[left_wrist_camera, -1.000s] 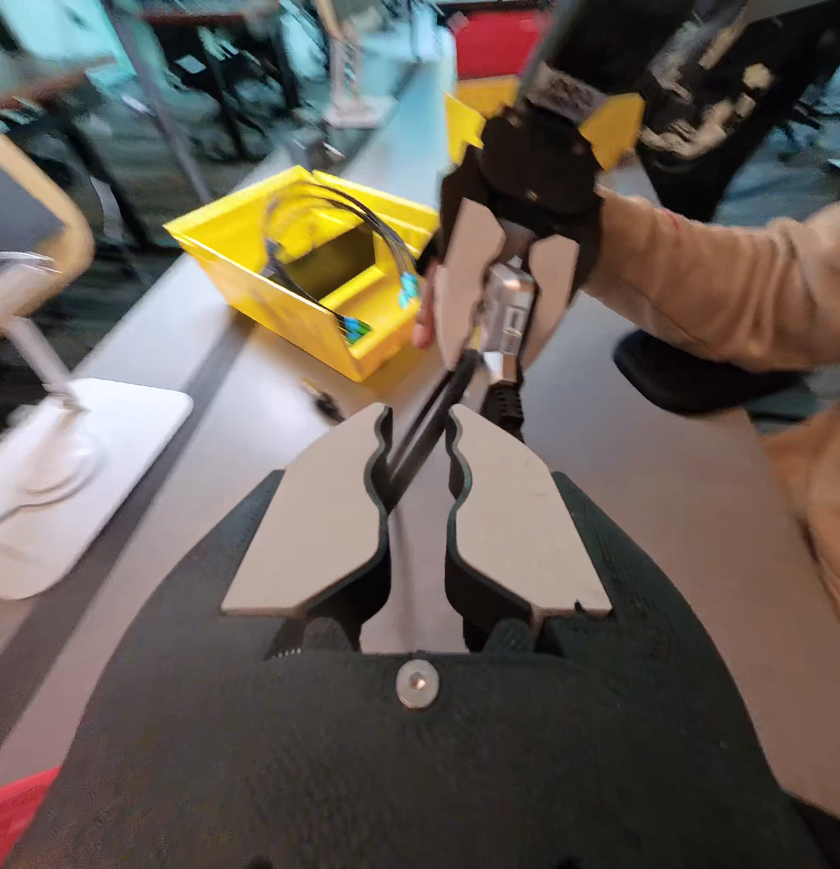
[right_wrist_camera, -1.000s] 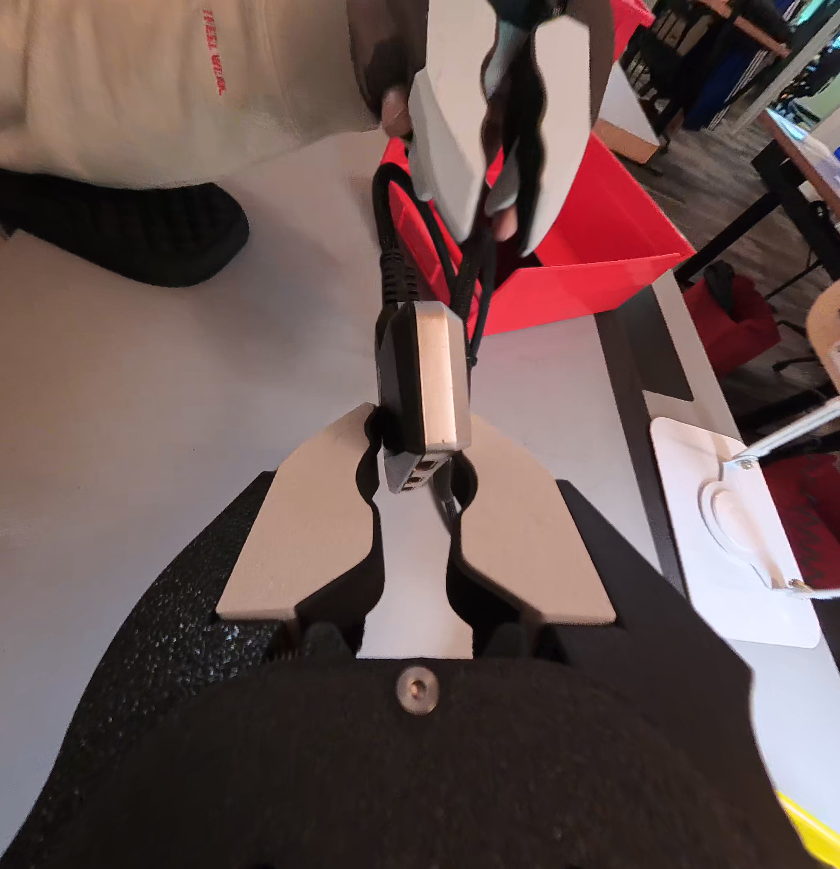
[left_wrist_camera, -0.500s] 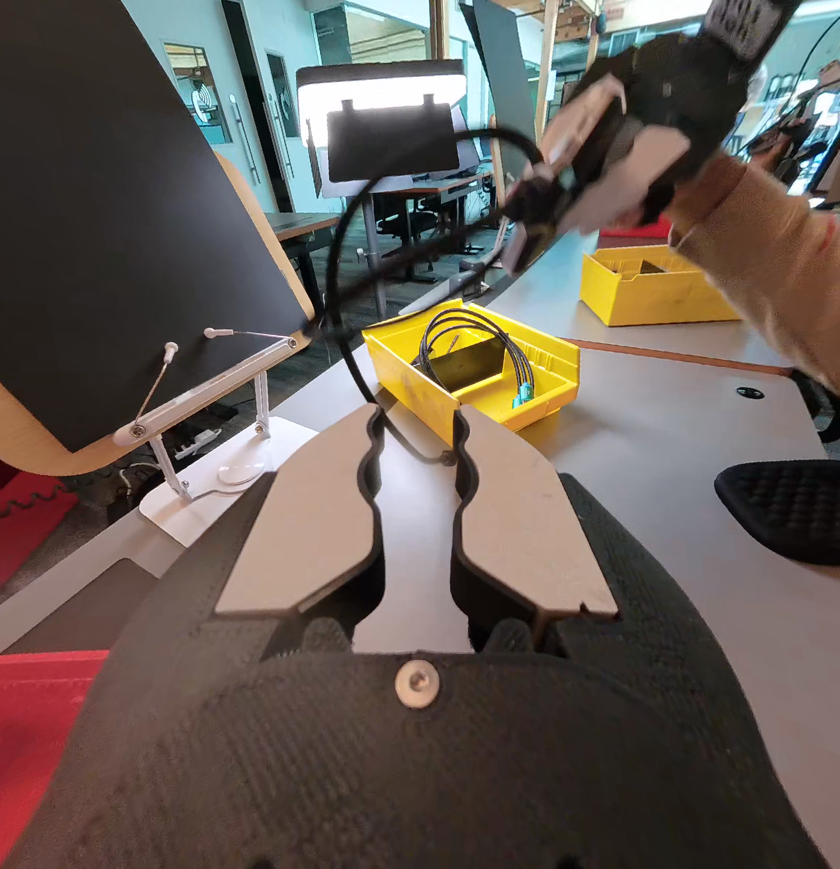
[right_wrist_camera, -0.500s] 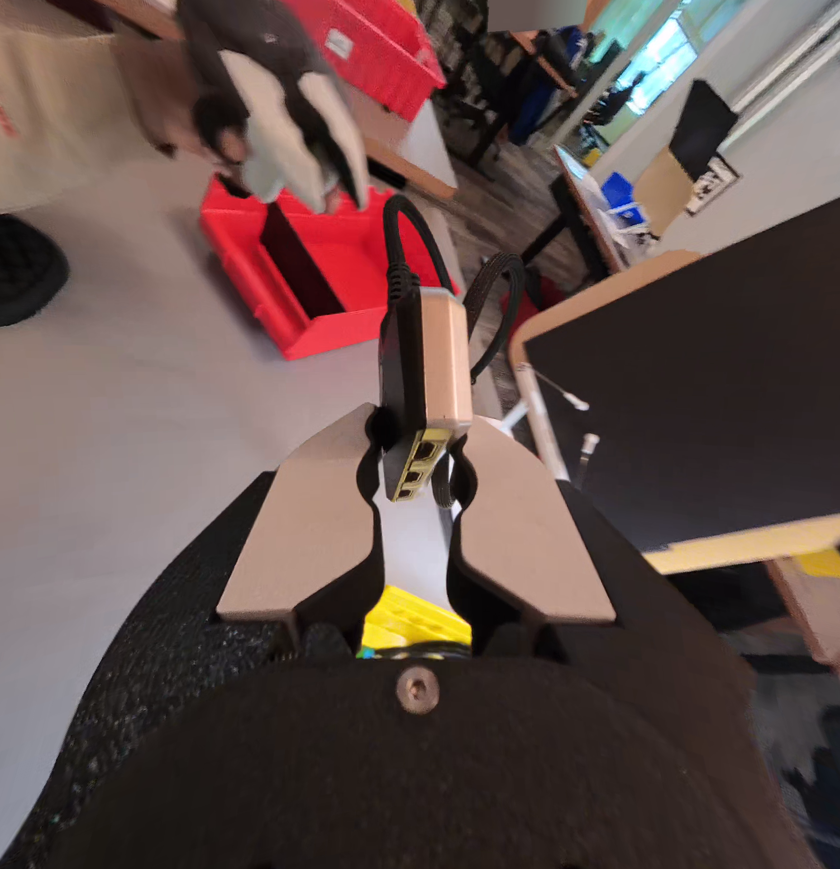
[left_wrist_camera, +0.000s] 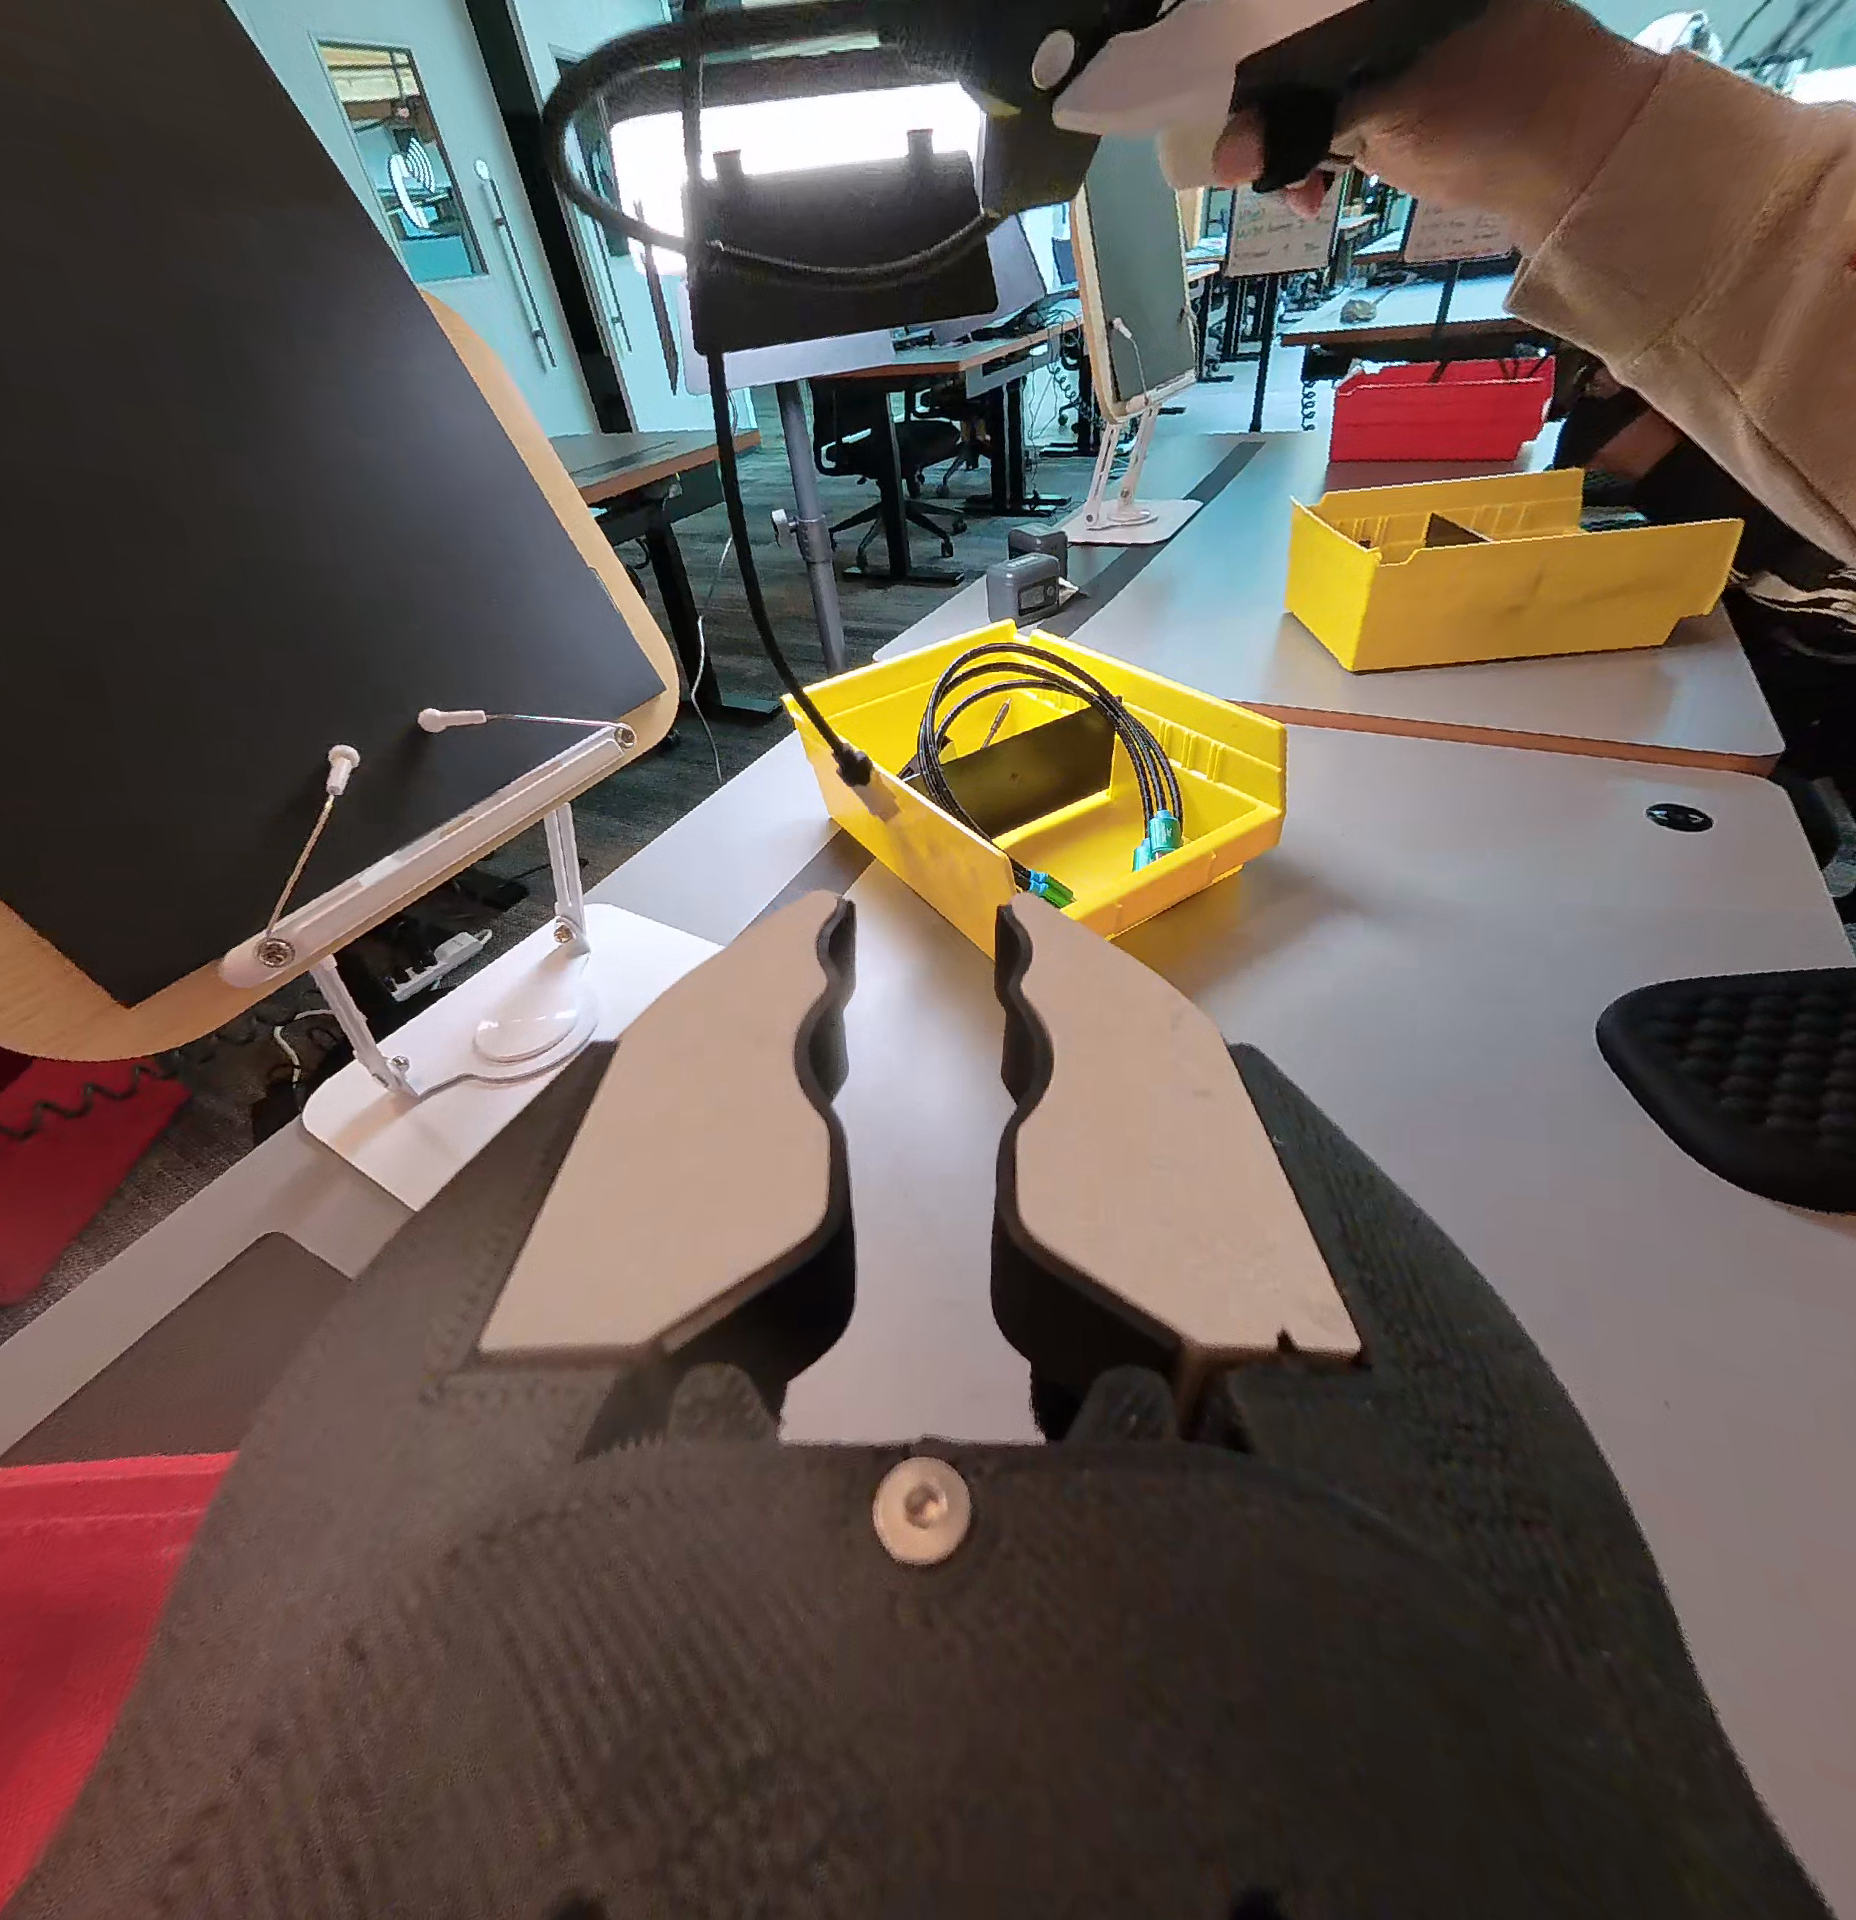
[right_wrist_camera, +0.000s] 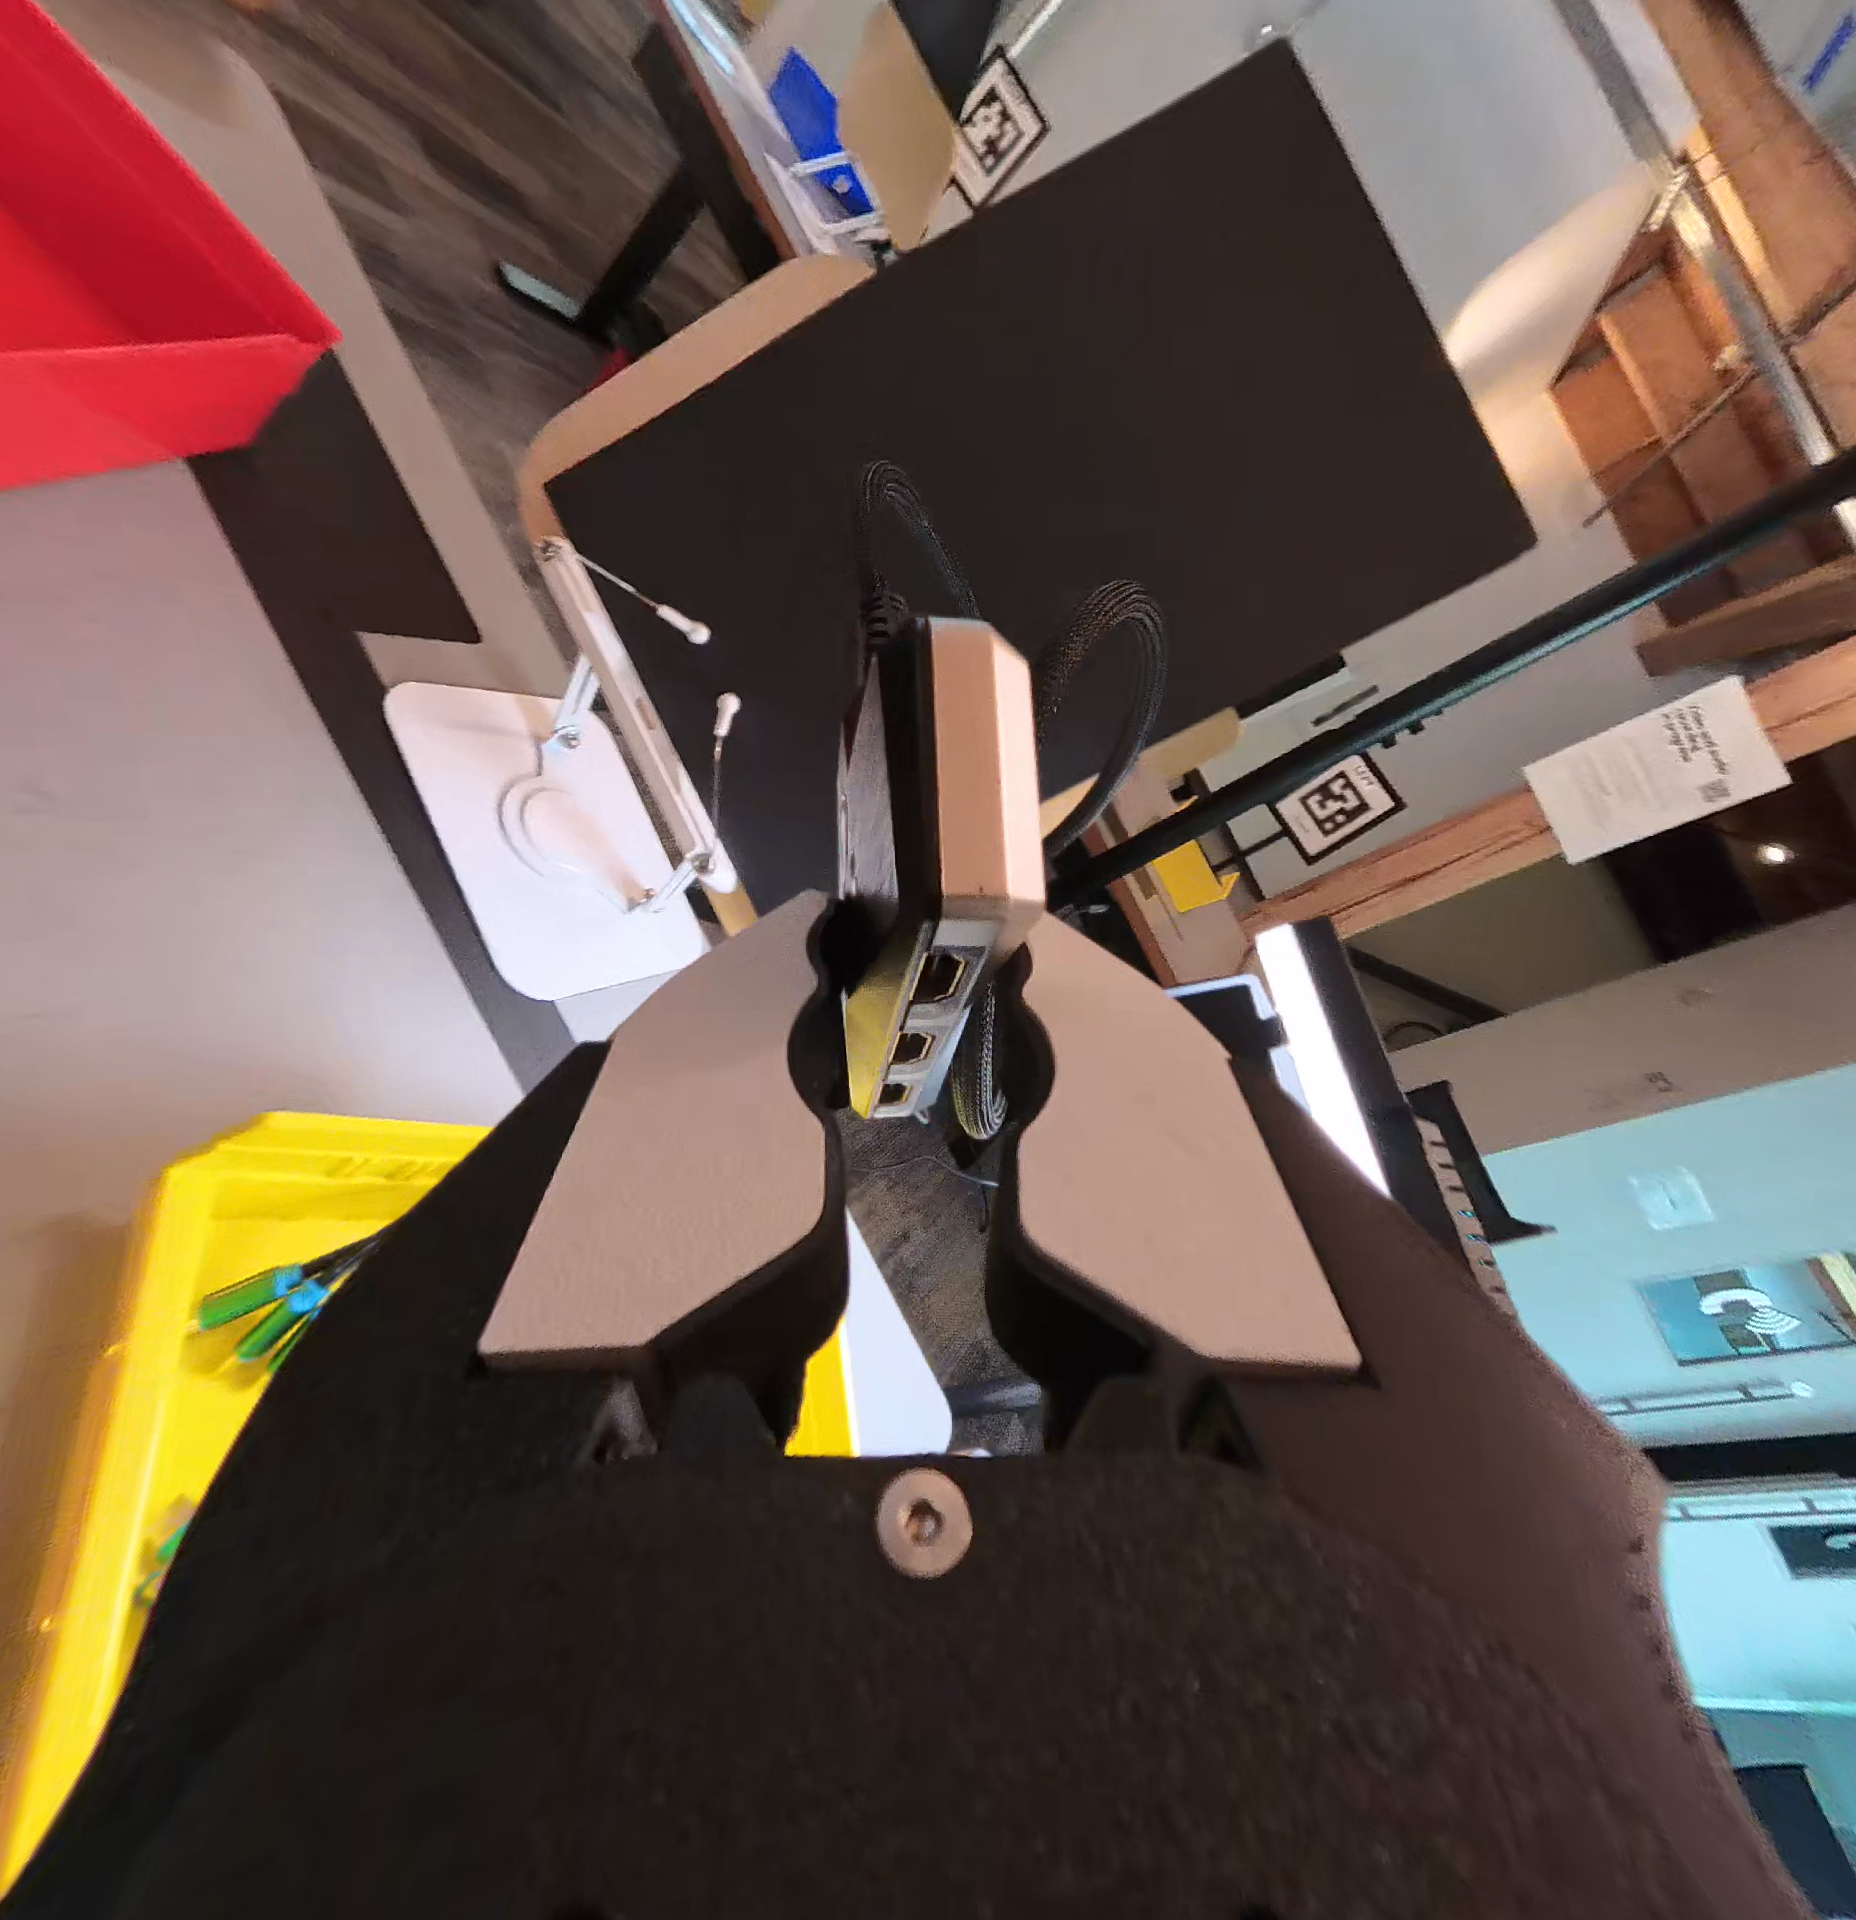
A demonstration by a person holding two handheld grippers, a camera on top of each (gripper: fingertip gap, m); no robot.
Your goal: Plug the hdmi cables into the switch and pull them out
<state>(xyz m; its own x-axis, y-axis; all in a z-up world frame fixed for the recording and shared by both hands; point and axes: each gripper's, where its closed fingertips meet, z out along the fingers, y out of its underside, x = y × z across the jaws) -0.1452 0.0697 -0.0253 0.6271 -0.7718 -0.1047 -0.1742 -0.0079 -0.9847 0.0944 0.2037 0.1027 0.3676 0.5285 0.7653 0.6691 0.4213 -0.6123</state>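
My right gripper (right_wrist_camera: 924, 987) is shut on the silver and black switch (right_wrist_camera: 981, 769) and holds it in the air, its row of ports facing the camera. A black braided cable (right_wrist_camera: 1111, 665) loops from the switch's far end. In the left wrist view the right gripper (left_wrist_camera: 1111, 88) is high at the top, with a black cable (left_wrist_camera: 742, 540) hanging from it. The cable's free plug (left_wrist_camera: 870, 792) dangles over the near yellow bin (left_wrist_camera: 934, 862). My left gripper (left_wrist_camera: 924, 935) is low over the grey table (left_wrist_camera: 1423, 935), open and empty.
The near yellow bin holds thin black cables with green and blue ends (left_wrist_camera: 1158, 831). A second yellow bin (left_wrist_camera: 1475, 613) stands farther right. A black board on a white stand (left_wrist_camera: 228, 468) is at the left, a black padded rest (left_wrist_camera: 1765, 1081) at the right, a red bin (right_wrist_camera: 72, 312) nearby. One gripper's finger ends stand about 30 cm off the other's.
The right gripper has lifted the switch up and away from the left gripper. The cable has slipped out of the left gripper, which now holds nothing, and hangs free.
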